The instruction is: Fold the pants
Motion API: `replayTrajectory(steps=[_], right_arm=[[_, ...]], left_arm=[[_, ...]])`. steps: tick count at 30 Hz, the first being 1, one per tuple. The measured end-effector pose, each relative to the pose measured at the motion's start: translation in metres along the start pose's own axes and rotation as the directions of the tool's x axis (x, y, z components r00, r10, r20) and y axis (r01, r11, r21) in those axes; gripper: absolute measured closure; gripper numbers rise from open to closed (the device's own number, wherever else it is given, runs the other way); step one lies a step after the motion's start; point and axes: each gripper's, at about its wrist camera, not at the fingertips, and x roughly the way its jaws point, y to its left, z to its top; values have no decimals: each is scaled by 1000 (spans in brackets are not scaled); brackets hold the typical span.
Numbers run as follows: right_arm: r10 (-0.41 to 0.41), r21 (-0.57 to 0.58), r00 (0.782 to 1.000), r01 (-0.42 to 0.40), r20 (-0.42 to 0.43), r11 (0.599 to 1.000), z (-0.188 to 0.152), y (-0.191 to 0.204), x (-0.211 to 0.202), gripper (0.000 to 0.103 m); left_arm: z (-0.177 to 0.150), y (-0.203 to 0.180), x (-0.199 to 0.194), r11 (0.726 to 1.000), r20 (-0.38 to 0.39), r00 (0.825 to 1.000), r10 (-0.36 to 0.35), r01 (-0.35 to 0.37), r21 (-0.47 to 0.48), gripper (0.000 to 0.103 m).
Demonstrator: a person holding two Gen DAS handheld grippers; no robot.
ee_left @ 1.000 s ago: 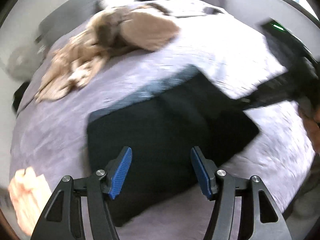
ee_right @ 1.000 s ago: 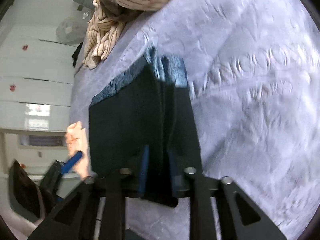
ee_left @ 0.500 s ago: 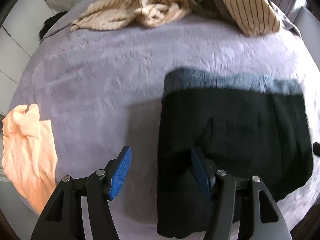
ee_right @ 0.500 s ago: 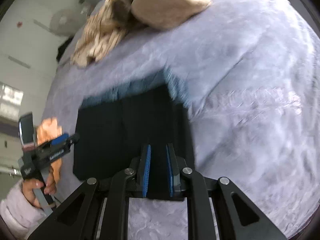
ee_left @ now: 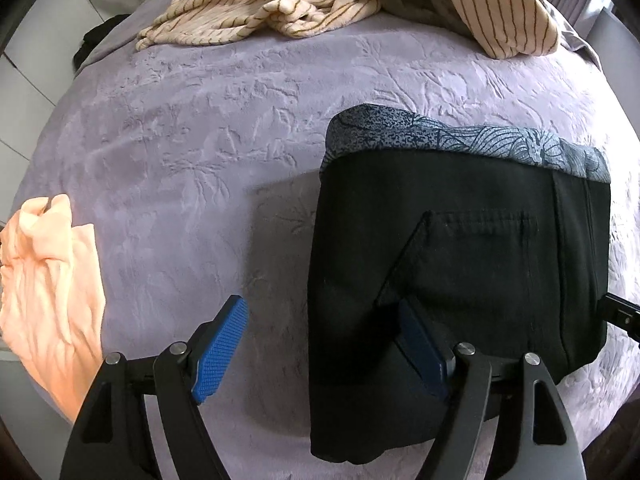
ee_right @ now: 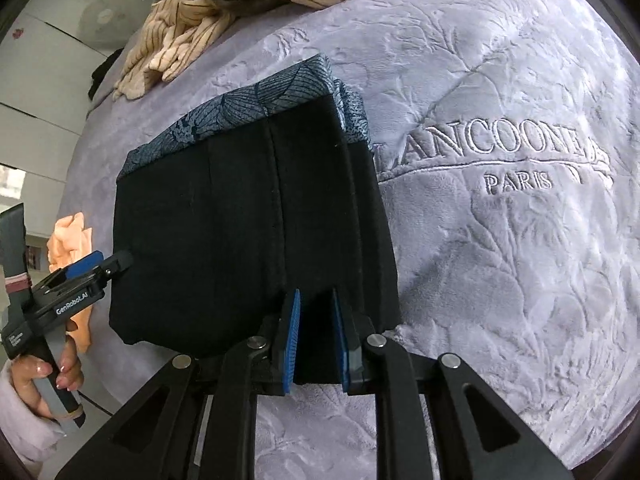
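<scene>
With black folded pants compact on lilac embossed bedspread, fold looks near done; left tool wide, straddling near-left edge; right tool narrow, pinching near edge. Next: release, smooth.

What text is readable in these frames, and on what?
"LANCOONE…" on the purple blanket, embroidered; its last letters are unclear.
"PARIS" just below it on the same blanket.
"GenRobot.AI" on the left gripper body, seen from the right wrist.
A small label lower on that handle is too small to read.
No text on the folded black pants.

Matt black cloth pants on plush embossed blanket
</scene>
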Motion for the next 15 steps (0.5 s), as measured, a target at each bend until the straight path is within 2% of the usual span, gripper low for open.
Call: replayTrajectory(steps=[2, 4, 5, 15], right_arm=[[-5, 4, 1000, 5, -1, 1000, 3, 3, 2, 85], [-8, 4, 1000, 8, -3, 1000, 5, 6, 4, 85], [-8, 4, 1000, 8, -4, 1000, 5, 7, 4, 85], [-3, 11, 1000, 3, -8, 1000, 7, 5, 5, 85]], left_arm=[[0, 0, -1, 1000, 1, 1000, 2, -2, 1, 22], [-1, 0, -1, 1000, 3, 1000, 21, -21, 4, 13], [-1, -1, -1, 1000, 6, 1000, 27, -27, 6, 11], [-2, 1, -1, 1000, 0, 1000, 23, -23, 10, 11]])
